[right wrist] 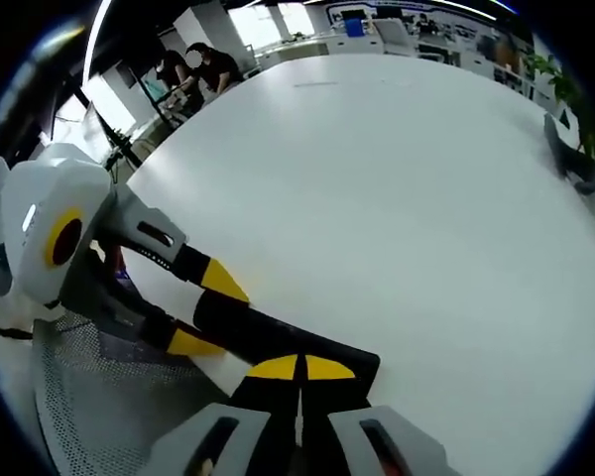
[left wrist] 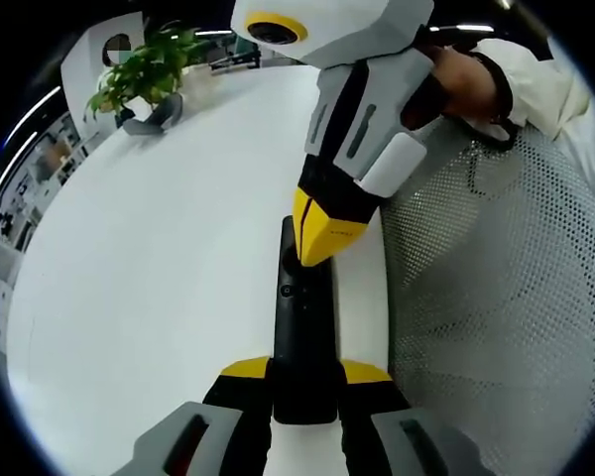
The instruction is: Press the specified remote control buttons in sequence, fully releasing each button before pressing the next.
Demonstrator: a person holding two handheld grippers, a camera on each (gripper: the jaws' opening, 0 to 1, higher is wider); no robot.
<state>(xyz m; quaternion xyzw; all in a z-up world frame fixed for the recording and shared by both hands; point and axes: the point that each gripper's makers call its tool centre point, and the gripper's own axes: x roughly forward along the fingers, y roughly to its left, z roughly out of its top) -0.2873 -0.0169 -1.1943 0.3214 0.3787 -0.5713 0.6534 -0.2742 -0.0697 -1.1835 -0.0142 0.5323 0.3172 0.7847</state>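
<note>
- Nearest the lens, the left gripper (left wrist: 302, 382) clamps the near end of the black remote control (left wrist: 302, 327), which lies on the white table (left wrist: 159, 258) at its edge
- The right gripper (left wrist: 322, 248), jaws together, presses its tip on the remote's upper buttons
- Risk: an off-centre push could tilt the remote in the clamp; the closed tip could slide onto a neighbouring button

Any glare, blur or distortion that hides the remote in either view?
Left gripper view: even light, the remote sharp between the left tongs, the table edge bowed by fisheye. Right gripper view: bright window glare at the top, the right tongs closed over the dark remote; its buttons cannot be read.
</note>
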